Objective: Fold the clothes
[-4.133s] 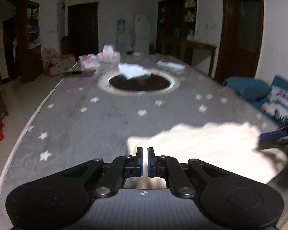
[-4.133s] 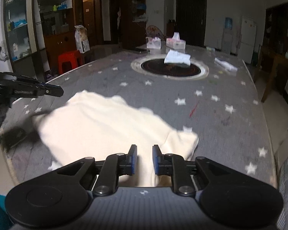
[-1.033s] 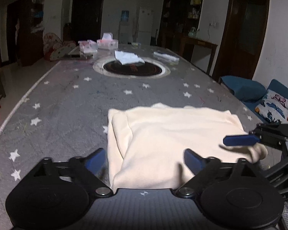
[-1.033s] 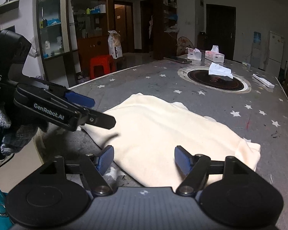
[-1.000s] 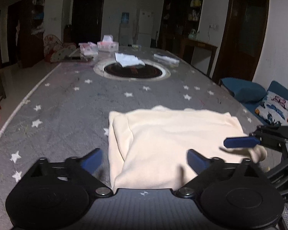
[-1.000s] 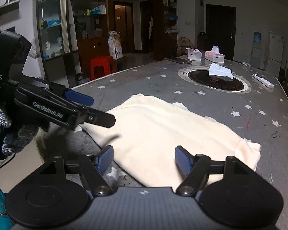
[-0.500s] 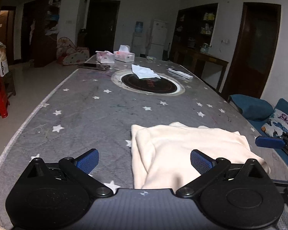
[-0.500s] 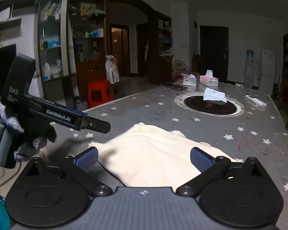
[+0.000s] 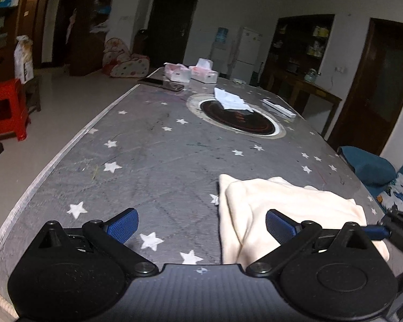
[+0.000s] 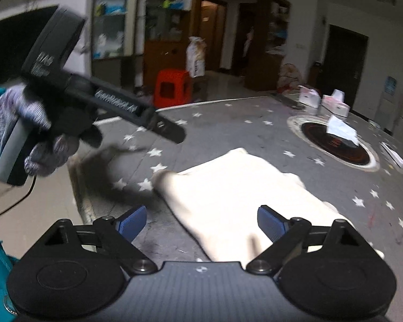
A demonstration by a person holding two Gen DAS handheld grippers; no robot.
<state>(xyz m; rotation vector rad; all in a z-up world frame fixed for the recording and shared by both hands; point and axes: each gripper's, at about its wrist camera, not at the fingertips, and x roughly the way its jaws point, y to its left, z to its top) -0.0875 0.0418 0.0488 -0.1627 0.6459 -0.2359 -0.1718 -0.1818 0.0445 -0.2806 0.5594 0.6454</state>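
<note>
Grey star-printed table [image 9: 153, 161], and the cream garment [image 9: 290, 209] lies folded near its front edge, long axis left-right. Right gripper [image 10: 201, 221] directly over it; left gripper [image 9: 201, 222] beside its left edge. Both spread wide, holding nothing.

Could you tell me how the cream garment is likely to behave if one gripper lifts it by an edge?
The cream garment will probably drape and partly unfold, since its stacked layers lie soft and rounded. It looks light. Pushed, it would likely bunch up on the table rather than slide.
</note>
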